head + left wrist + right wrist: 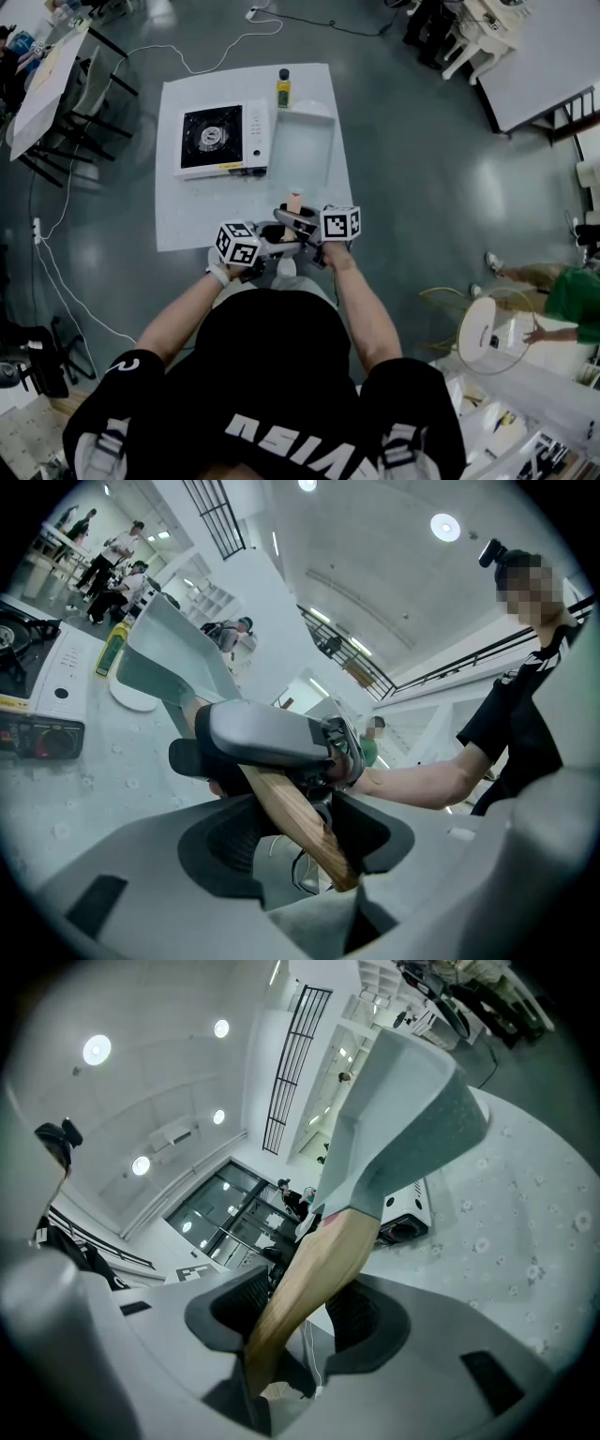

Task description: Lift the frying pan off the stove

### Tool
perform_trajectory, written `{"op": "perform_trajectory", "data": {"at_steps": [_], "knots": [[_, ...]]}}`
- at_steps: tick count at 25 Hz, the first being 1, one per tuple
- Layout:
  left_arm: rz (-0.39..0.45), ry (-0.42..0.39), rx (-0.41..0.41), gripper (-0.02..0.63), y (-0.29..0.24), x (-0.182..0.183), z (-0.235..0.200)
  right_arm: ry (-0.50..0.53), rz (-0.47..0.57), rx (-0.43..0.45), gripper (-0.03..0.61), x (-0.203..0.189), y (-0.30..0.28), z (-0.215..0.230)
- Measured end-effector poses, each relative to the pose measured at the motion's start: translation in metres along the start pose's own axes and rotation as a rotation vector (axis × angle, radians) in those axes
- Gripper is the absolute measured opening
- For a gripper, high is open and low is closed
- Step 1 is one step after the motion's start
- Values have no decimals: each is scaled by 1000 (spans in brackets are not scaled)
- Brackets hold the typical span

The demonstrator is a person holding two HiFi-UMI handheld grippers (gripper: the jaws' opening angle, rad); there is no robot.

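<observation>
The frying pan (306, 148) is a pale grey rectangular pan with a wooden handle (294, 202). It hangs over the white table to the right of the stove (223, 139), whose burner stands bare. Both grippers hold the handle near the table's front edge. My right gripper (298, 225) is shut on the handle (309, 1288), and the pan's underside (403, 1119) rises ahead of it. My left gripper (279, 246) is shut on the handle's end (295, 817), just behind the right gripper (272, 738). The pan (173, 658) is tilted up beyond them.
A yellow-labelled bottle (283, 89) stands at the table's far edge, with a white dish (311, 110) beside it. A white cloth covers the table (187, 216). Cables run over the floor on the left, and a person (562, 295) is at the right.
</observation>
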State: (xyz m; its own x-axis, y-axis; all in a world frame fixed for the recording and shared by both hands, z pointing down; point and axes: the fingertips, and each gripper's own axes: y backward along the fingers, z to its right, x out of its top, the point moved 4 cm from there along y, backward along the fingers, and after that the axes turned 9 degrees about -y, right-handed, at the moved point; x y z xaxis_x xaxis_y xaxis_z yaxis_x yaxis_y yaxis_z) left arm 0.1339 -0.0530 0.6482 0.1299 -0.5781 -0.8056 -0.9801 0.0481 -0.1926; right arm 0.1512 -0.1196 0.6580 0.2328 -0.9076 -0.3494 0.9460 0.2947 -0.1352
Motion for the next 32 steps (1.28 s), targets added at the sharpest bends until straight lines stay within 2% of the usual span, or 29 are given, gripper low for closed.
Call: {"op": "perform_trajectory", "data": {"at_steps": [32], "knots": [[-8, -8, 7, 224, -3, 3, -5, 16, 0, 9, 186, 6, 1, 3]]}}
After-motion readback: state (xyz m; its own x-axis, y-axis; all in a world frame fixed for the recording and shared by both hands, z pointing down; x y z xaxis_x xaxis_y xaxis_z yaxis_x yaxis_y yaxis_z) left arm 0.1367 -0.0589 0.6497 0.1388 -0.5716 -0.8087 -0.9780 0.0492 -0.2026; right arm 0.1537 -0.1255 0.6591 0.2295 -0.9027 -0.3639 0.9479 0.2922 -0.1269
